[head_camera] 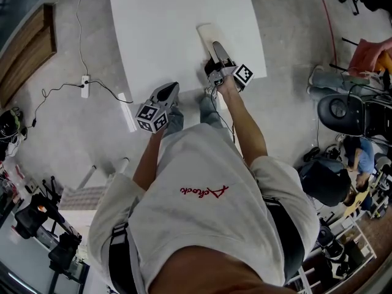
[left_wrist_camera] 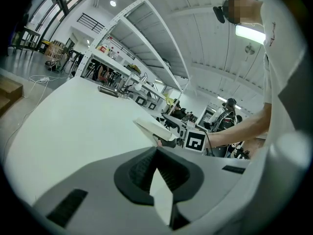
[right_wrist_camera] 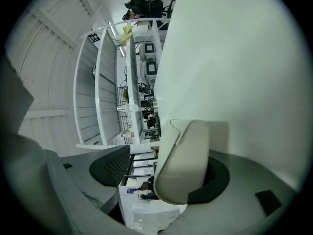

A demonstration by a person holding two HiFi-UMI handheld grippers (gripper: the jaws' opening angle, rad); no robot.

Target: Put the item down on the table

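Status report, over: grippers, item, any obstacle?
Left gripper shut, empty. Right gripper open, pale item unclamped between jaws, at near edge of table. No obstacle seen.

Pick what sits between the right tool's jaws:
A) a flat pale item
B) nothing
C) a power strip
A: the right gripper view shows a flat pale item between the jaws of the right tool. It leans on one pad with a gap to the other, over the white table.
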